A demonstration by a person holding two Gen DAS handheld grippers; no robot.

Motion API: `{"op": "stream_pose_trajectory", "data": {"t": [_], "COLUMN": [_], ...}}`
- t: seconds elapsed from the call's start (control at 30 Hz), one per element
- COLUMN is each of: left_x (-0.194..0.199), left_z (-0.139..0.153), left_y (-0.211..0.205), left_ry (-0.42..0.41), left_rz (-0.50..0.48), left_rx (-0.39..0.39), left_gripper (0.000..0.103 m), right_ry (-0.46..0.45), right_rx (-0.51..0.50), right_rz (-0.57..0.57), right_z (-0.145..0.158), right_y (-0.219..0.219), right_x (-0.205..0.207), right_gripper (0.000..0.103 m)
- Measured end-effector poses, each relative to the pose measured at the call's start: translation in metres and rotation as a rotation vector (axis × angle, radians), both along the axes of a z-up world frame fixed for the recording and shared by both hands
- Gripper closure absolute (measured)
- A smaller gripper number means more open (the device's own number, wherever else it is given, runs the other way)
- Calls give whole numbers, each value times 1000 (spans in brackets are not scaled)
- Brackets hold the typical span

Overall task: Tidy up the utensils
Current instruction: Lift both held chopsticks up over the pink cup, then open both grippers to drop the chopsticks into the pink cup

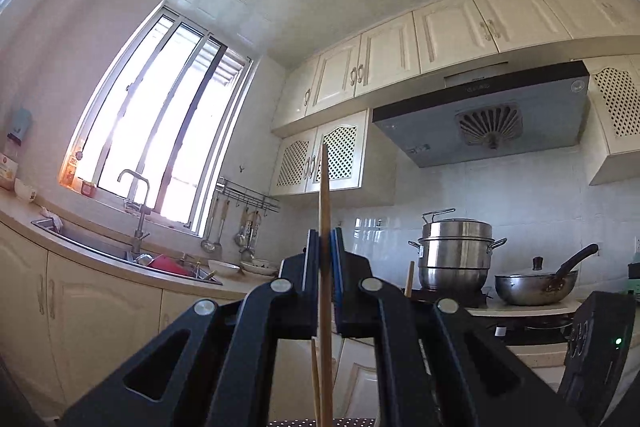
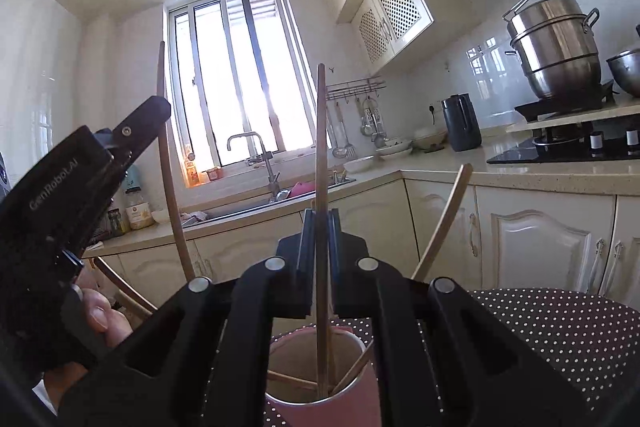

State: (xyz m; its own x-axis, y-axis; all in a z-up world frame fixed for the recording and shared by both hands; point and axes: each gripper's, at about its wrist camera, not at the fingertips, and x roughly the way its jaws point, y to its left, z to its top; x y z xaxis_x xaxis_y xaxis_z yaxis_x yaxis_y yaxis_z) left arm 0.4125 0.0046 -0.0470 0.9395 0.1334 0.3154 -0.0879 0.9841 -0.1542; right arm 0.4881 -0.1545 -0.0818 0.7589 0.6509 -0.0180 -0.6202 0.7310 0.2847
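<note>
My grippers (image 2: 321, 223) are black with blue pads (image 2: 306, 227), silver pivot screws; one body reads GenRobot.AI

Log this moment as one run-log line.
left claw: shut on chopstick | right claw: shut on chopstick, its lower end inside pink cup | step: loading cup

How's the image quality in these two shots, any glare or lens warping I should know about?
Left wrist view: the window is blown out to white, the cabinets bow with fisheye curvature, and the corners are dark. Right wrist view: its window glares too, leaving the left tongs nearly black, and the chopstick beside the glare looks dark.
</note>
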Motion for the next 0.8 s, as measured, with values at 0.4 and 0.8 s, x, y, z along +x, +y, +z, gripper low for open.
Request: {"op": "stream_pose_trajectory", "data": {"t": [0.4, 0.8], "left_x": [6, 10], "left_z": [-6, -20], "left_y": [-12, -11], "left_ry": [-5, 24], "left_rz": [37, 9], "left_rx": [48, 27], "left_gripper": [97, 97], "right_ry": [26, 39], "right_rx": [19, 41], "right_rz": [32, 45], "right_z": [-12, -14], "right_y": [-5, -9], "right_x": [-3, -1], "right_gripper": [97, 96]}}
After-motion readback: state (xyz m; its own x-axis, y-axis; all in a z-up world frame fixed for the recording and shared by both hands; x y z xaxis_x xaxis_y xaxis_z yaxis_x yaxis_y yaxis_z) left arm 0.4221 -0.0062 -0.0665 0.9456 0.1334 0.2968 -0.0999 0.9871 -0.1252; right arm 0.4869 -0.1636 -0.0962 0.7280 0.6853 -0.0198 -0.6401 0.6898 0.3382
